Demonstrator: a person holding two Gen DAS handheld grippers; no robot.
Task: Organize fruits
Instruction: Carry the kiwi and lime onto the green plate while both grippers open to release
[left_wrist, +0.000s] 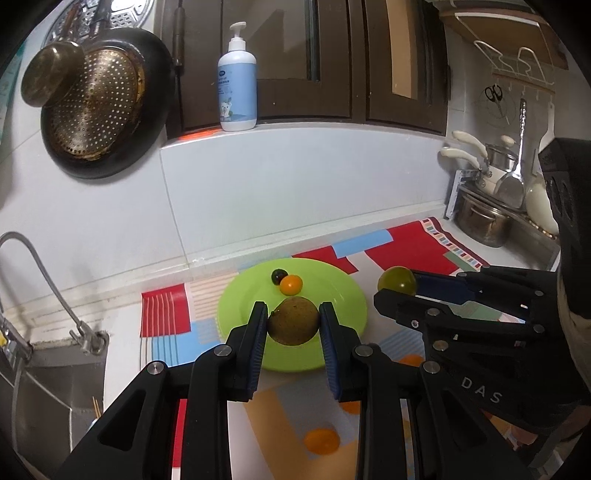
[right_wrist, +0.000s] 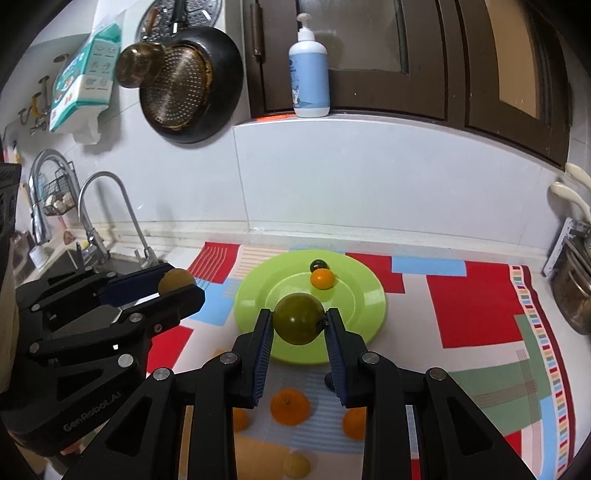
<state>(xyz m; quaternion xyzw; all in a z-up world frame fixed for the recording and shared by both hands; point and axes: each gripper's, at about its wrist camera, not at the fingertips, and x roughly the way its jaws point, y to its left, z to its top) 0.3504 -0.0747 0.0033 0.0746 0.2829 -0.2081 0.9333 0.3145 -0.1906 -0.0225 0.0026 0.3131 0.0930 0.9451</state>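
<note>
Sitting between fingers (left_wrist: 258, 332): brown fruit (left_wrist: 293, 321)

The oranges (right_wrist: 290, 406) lying on the mat (right_wrist: 476, 306) are blurred and partly hidden behind the right hand-held gripper (right_wrist: 299, 321); the sink (left_wrist: 48, 387) is cut off by the picture's edge.

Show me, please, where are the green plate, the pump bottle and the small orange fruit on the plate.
green plate (right_wrist: 365, 291): right wrist view, bare right part of its rim.
pump bottle (left_wrist: 237, 92): left wrist view, middle of its blue body.
small orange fruit (right_wrist: 322, 278): right wrist view, centre of its skin.
</note>
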